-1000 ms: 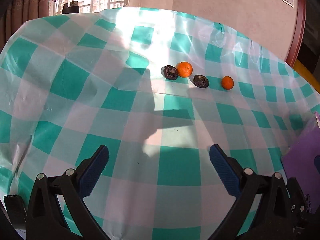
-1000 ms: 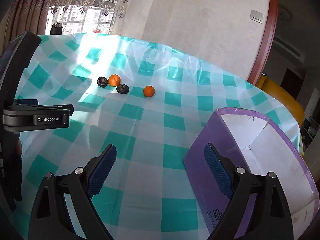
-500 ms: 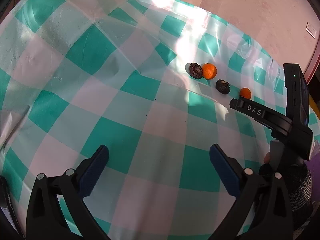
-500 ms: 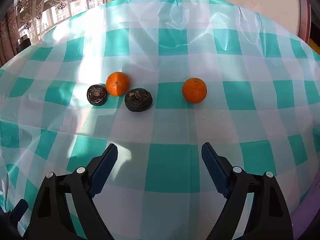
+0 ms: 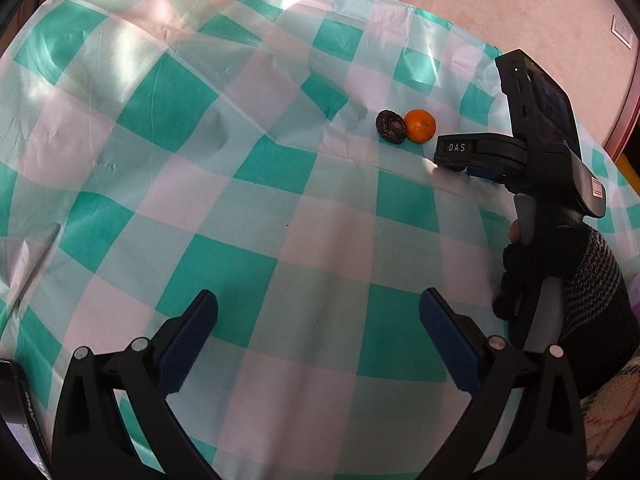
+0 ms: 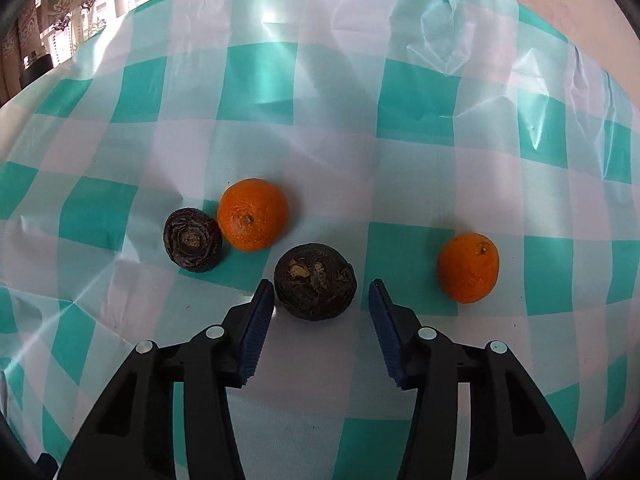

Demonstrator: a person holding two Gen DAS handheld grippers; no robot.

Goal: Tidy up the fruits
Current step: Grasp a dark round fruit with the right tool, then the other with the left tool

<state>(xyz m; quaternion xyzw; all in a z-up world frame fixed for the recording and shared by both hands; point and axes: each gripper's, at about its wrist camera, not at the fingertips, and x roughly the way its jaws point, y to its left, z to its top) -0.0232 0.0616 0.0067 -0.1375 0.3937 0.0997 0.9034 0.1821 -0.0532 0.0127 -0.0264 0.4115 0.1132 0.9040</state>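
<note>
**A:** Closer now than half a second back — right claw (image 6: 321,294) has come forward and down, its two blue tips bracketing the near dark fruit (image 6: 315,282), jaws narrowed from wide but not yet touching. Nothing held.

**B:** Left side?

**A:** Left claw (image 5: 318,322) hangs wide and empty over bare checked tabletop (image 5: 280,208), well back from the fruit. In its view the right tool's body hides part of the row.

**B:** Layout beyond the tips?

**A:** Near to far in the right view: dark fruit between the tips; small orange (image 6: 468,267) off to the right, apart; then second dark fruit (image 6: 192,240) touching the big orange (image 6: 253,214) at left rear.

**B:** Advice for the grab?

**A:** My judgement — push a little further so the pads meet the fruit at its widest part, not the near shoulder, or it may squirt forward toward the pair behind. Keep the tips low to the cloth, close slowly and evenly. Skin looks wrinkled, possibly soft; a light squeeze should do.
</note>
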